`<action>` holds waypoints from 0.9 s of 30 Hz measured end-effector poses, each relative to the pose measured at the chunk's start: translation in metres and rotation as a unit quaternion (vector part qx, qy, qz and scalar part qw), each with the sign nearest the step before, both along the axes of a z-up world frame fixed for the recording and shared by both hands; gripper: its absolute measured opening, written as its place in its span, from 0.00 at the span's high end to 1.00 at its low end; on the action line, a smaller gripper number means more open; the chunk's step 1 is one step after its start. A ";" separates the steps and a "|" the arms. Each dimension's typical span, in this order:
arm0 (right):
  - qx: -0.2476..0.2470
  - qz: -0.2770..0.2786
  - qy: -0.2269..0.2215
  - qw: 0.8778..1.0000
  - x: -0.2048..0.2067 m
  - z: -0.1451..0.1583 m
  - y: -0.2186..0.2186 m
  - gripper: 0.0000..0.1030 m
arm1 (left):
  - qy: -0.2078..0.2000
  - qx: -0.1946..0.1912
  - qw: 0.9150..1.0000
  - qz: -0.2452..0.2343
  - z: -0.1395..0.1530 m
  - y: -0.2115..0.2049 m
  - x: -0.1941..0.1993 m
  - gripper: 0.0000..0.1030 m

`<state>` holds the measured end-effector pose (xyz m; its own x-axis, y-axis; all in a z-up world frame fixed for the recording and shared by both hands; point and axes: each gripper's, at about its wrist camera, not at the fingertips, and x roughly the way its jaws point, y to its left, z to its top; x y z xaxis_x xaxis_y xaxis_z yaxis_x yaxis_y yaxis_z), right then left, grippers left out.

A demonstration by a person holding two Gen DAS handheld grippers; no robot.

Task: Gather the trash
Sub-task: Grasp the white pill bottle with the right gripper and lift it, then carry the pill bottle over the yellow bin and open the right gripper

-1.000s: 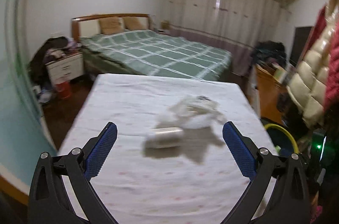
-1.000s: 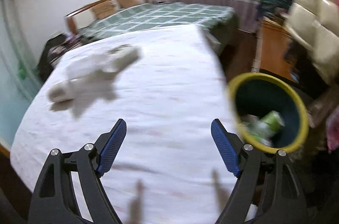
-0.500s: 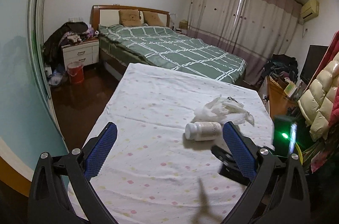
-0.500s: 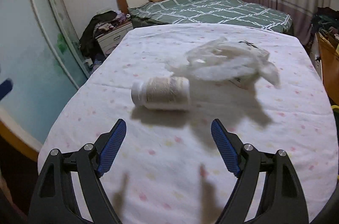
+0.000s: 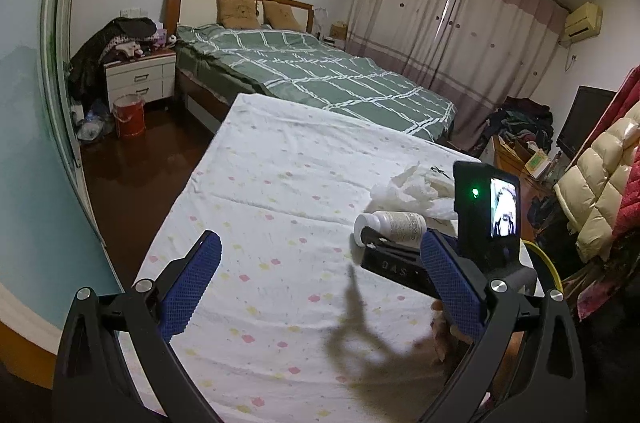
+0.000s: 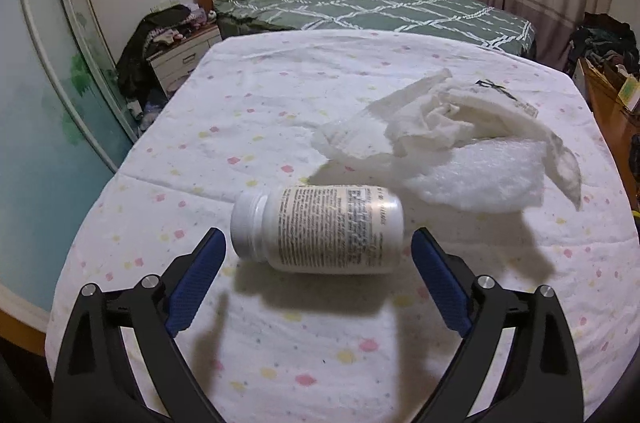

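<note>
A white pill bottle with a printed label lies on its side on the dotted white tablecloth. My right gripper is low over it. Its blue jaws are opening and flank the bottle's two ends without pressing on it. Behind the bottle lie crumpled white paper and a white foam sheet. My left gripper hangs open and empty over the cloth, to the left of the bottle. The right gripper's camera unit shows at the right of the left wrist view, with a hand below it.
A yellow-rimmed bin peeks out beyond the table's right edge. A green checked bed stands behind the table. A white nightstand and a red bucket are at far left. Coats hang at right.
My right gripper swung from the yellow bin across the table to the bottle and closed in on it, jaws a little wider. The left gripper shifted left and lower; the right gripper entered its view.
</note>
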<state>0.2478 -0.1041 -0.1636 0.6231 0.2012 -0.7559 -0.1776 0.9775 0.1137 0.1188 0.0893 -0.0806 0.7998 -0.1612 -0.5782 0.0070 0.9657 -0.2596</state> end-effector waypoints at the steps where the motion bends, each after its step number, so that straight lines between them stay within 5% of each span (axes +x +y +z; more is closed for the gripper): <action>1: -0.001 0.000 0.004 1.000 0.002 -0.002 0.002 0.13 | 0.002 -0.002 1.000 0.000 -0.002 0.001 0.001 0.05; 6: -0.012 -0.008 0.013 1.000 0.010 -0.009 0.007 0.14 | 0.007 -0.007 1.000 0.001 -0.008 0.003 0.003 0.05; 7: -0.013 -0.009 0.012 1.000 0.010 -0.010 0.007 0.22 | 0.008 -0.007 1.000 0.002 -0.009 0.004 0.003 0.05; 17: 0.014 0.027 -0.007 1.000 -0.029 0.009 -0.010 0.22 | 0.017 -0.006 1.000 -0.006 -0.016 -0.002 0.011 0.05; 27: 0.022 -0.023 -0.049 0.998 -0.072 0.033 -0.092 0.22 | 0.024 0.013 0.999 -0.033 -0.019 -0.031 0.019 0.05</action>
<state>0.1760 -0.1959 -0.1308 0.7032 0.2030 -0.6814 -0.1460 0.9792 0.1410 0.1383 0.0587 -0.0997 0.7593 -0.1971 -0.6201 0.0582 0.9698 -0.2369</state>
